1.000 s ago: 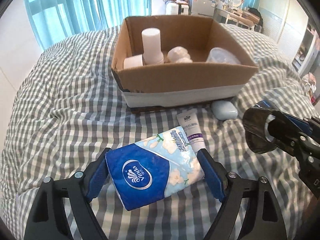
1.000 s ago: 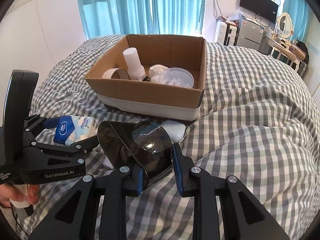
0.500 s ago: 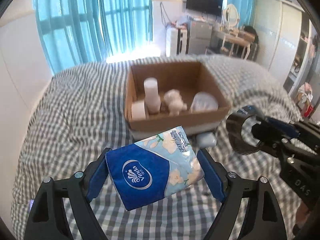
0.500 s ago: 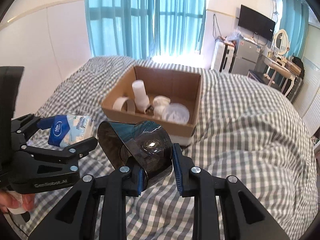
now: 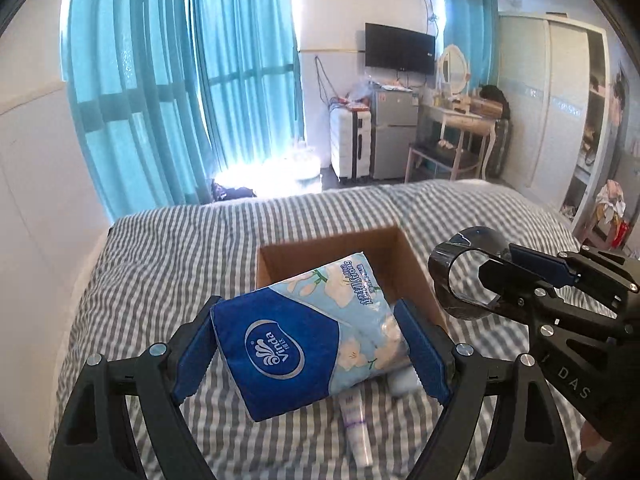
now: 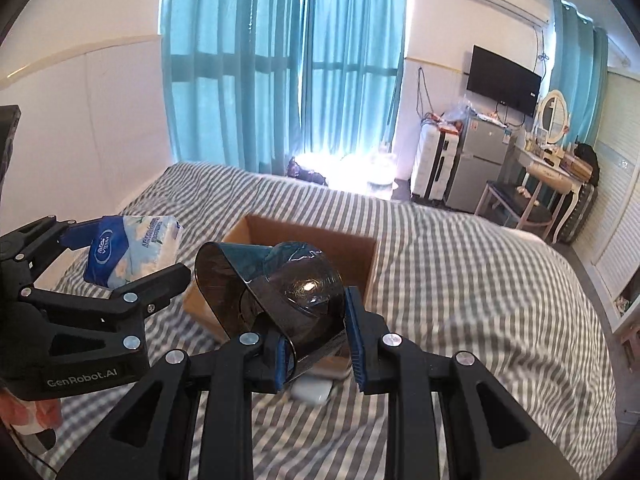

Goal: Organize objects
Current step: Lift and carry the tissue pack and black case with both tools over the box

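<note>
Left gripper (image 5: 310, 350): I have it pinching the tissue pack (image 5: 308, 328) across its width, low centre of the left wrist view, lifted off the bedding.
Right gripper (image 6: 316, 340): closed on the dark smoked-plastic cup (image 6: 276, 292), which lies tilted with its mouth toward the left of the frame.
Cardboard box (image 5: 396, 264): centre of both views, just behind the held items; its contents are hidden from here.
Still on the bed (image 6: 460, 264): a white tube (image 5: 356, 428) at bottom centre of the left view, and a pale rounded case (image 6: 314, 390) under the cup in the right view.
Step in hand, as I judge it: carrying both items over the box to drop them in.
Doing it well: I want each load past the near wall before I release, the soft pack lowered rather than dropped.
Spacing: the two grippers sit near each other, so I would release one at a time.
Risk: the cup's smooth wall could slip in the pads if I tilt it further.
</note>
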Motion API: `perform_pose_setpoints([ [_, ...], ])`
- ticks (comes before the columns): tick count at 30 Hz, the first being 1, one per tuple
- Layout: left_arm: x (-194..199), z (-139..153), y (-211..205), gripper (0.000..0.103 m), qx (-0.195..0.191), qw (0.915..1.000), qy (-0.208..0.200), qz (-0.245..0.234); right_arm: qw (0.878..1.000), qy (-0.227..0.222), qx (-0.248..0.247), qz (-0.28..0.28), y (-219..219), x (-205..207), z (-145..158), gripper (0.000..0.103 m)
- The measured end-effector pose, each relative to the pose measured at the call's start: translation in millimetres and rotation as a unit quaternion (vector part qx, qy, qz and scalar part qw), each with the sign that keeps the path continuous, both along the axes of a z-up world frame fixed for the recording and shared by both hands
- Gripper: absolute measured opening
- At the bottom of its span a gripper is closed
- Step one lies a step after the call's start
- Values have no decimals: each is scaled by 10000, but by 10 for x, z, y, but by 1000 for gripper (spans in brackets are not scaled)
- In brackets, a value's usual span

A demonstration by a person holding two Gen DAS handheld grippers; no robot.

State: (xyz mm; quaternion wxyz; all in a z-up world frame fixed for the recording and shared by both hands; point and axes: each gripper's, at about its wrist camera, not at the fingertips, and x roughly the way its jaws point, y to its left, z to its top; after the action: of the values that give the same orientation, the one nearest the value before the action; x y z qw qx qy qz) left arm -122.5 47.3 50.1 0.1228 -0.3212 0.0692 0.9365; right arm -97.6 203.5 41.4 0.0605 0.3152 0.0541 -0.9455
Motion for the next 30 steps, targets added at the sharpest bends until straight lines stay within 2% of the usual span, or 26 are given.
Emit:
perform_pose_setpoints([
  [4,-348,21,22,87,13,10000,-28,34,10000,42,3,-66,55,-372,53,24],
  [8,-669,-80,90,87,-118,9999,-45,44,9999,-62,-90,-116,120,-756,6,24],
  [17,-1251,-671,271,87,-303,9986,-406,-181,9975,-673,-123,-203,187,-1585,-544,24],
  [23,-1517,-1040,349,87,-551,9963,-593,-285,9953,-940,-91,-198,192,-1851,-841,24],
  [30,-1658,-1227,326,87,-385,9956,-745,-415,9940,-1069,-102,-221,202,-1902,-1009,24],
])
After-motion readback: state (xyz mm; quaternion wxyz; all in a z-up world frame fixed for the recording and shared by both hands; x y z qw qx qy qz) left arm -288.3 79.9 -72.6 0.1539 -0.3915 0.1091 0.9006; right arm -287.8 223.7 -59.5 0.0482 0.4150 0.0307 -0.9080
